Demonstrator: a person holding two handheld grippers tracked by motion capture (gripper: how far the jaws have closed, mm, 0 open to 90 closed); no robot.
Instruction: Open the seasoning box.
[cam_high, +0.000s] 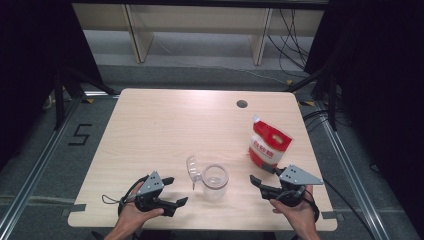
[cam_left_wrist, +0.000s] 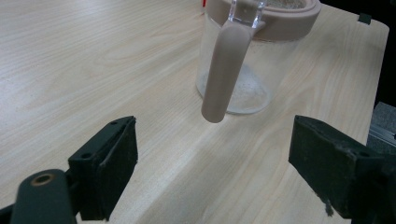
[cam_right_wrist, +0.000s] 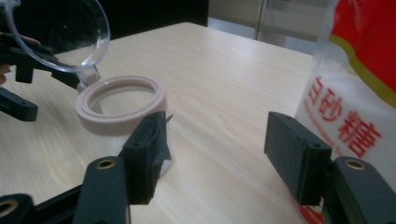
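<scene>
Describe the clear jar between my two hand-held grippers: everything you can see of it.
The clear jar stands upright on the table, near its front edge. Its see-through body looks like plastic or glass, with a beige-pink rim and a matching handle hanging down one side. Its round transparent lid is flipped open on a hinge. Neither gripper touches it.

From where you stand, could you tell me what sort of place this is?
Probably a lab recording station: a bare wooden table ringed by black curtains, loose cables on the floor and a taped marking.
</scene>
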